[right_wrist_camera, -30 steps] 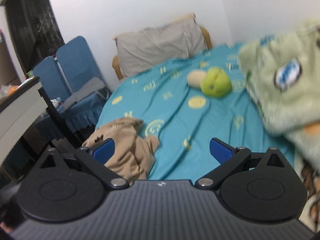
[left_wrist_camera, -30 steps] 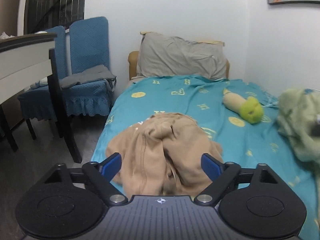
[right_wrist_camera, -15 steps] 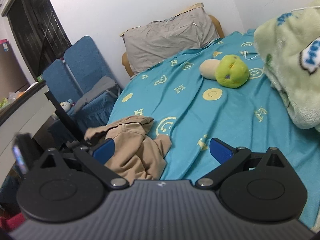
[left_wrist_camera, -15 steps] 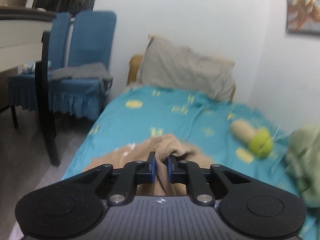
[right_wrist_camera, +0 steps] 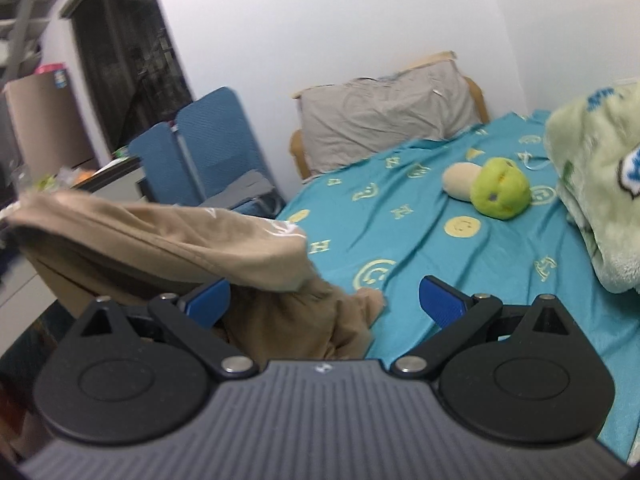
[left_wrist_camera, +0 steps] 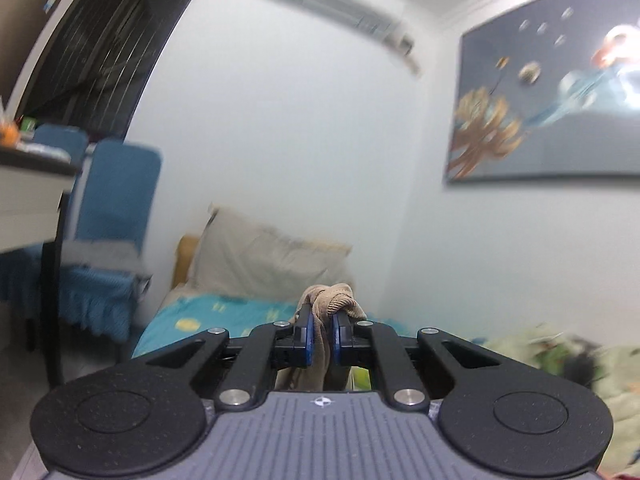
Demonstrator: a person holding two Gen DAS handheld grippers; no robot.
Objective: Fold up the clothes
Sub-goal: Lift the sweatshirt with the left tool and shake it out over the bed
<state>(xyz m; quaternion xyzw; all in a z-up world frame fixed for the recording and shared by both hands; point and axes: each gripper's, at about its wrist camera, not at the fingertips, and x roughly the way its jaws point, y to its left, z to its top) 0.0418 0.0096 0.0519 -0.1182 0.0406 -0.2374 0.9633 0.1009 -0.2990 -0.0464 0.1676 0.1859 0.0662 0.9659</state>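
My left gripper (left_wrist_camera: 321,332) is shut on a bunched fold of the tan garment (left_wrist_camera: 332,300), held up level above the bed; the cloth hangs down between and below the blue pads. In the right wrist view the same tan garment (right_wrist_camera: 168,240) is lifted at the left, stretched up and out of frame to the left, with its lower part still on the teal bedsheet (right_wrist_camera: 420,248). My right gripper (right_wrist_camera: 324,304) stands open near the foot of the bed, its left pad close under the raised cloth, nothing between its fingers.
A grey pillow (right_wrist_camera: 384,116) leans at the headboard. A green and cream plush toy (right_wrist_camera: 492,188) lies mid-bed, a pale green blanket (right_wrist_camera: 596,184) at the right. Blue chairs (right_wrist_camera: 208,148) and a table (left_wrist_camera: 28,196) stand left of the bed.
The left gripper closed on the tan garment and rose with it, lifting the cloth off the bed. The right gripper stayed open and barely shifted.
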